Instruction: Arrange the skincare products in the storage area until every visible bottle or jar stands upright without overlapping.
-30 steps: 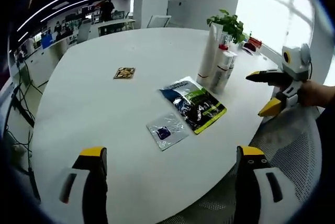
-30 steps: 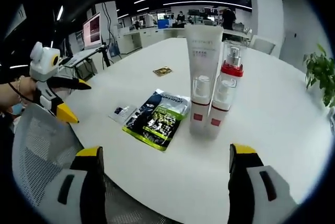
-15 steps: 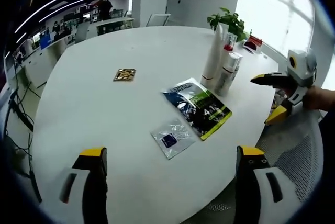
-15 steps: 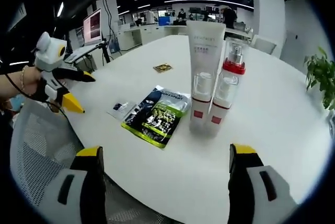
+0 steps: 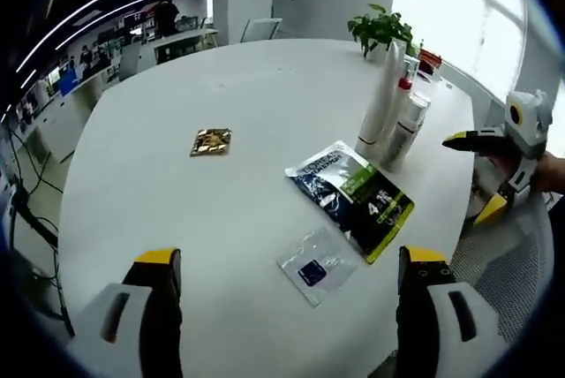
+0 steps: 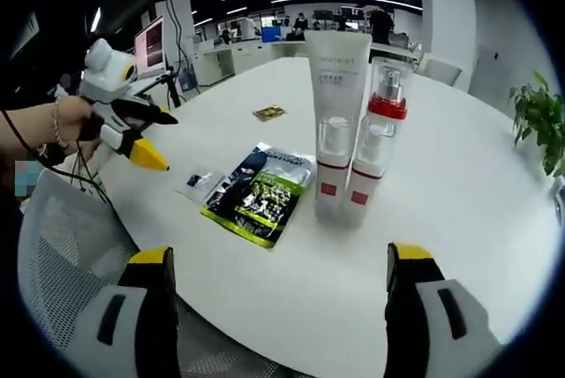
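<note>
A tall white tube (image 5: 380,95) and a pump bottle with a red collar (image 5: 408,117) stand upright and touching at the round white table's (image 5: 221,69) right edge. In the right gripper view the tube (image 6: 335,113) and pump bottle (image 6: 378,144) stand just ahead of me. A green and blue packet (image 5: 351,197) (image 6: 258,194) lies flat beside them. My left gripper (image 5: 290,259) is open over the table and holds nothing; it also appears held by a hand (image 6: 166,141). My right gripper (image 6: 281,254) is open and holds nothing; it hangs off the table's edge (image 5: 472,175).
A small clear sachet (image 5: 316,268) (image 6: 201,184) and a gold packet (image 5: 210,141) (image 6: 269,113) lie flat on the table. A potted plant (image 5: 380,26) stands behind the bottles. A mesh chair (image 6: 62,272) (image 5: 508,263) sits by the table's edge. Desks and monitors fill the background.
My left gripper has moved forward over the table and sits higher in the right gripper view. The right gripper has barely moved. The things on the table have stayed put.
</note>
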Available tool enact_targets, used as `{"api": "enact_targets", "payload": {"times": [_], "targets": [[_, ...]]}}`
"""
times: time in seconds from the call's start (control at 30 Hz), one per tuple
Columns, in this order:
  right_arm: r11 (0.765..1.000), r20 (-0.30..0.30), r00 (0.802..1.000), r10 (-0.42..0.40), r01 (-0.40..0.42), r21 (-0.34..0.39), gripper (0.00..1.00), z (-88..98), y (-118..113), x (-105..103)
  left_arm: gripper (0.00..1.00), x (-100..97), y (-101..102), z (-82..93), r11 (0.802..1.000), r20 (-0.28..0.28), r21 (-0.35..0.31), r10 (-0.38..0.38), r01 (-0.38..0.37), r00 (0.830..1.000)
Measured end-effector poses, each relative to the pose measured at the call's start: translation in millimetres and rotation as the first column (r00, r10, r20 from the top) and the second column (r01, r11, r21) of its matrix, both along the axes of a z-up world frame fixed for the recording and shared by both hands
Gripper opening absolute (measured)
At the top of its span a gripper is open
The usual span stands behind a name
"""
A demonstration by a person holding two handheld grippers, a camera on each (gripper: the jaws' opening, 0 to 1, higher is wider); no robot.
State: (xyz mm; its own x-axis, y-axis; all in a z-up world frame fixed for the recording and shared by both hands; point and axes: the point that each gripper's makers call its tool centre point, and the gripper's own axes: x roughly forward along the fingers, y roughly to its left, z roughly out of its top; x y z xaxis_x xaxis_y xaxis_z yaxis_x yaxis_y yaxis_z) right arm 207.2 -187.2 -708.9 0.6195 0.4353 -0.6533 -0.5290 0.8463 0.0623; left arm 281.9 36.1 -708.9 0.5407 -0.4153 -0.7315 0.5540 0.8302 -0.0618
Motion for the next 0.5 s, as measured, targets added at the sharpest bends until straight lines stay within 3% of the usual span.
{"api": "enact_targets", "payload": {"times": [0.5], "targets": [[1.000,-0.022,1.000,-0.018,0.018,0.019,0.99,-2.0,0.0,-1.1,0.96,70.8,4.5,-11.4,0.999,-0.016,0.049,-0.013,0.014,1.000]]}}
